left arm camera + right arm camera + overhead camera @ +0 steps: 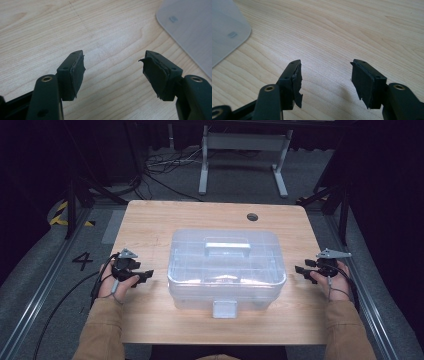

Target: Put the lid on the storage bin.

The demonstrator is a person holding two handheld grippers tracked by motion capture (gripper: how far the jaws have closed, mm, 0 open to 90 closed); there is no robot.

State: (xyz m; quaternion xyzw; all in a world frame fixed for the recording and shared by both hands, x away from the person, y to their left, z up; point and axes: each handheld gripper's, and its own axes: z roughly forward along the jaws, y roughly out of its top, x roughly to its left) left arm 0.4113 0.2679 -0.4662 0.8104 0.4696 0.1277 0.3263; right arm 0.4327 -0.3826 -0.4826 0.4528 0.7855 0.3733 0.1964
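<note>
Wooden table (150, 220): clear box (226, 267) lies crosswise, latch probably nearest.

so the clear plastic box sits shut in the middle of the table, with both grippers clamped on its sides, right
Not quite. The clear plastic box does sit shut mid-table, but the left gripper and right gripper are open and apart from it, one on each side, as the high view shows; both gripper views show bare wood between the jaws.

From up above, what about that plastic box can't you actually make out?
- Contents of the box: high view, blurred by the frosted lid; only vague dark shapes inside.
- Front latch: high view, too small to tell whether it is fastened.
- Most of the box: both gripper views, cut off by the frame edge; one corner shows.
</note>
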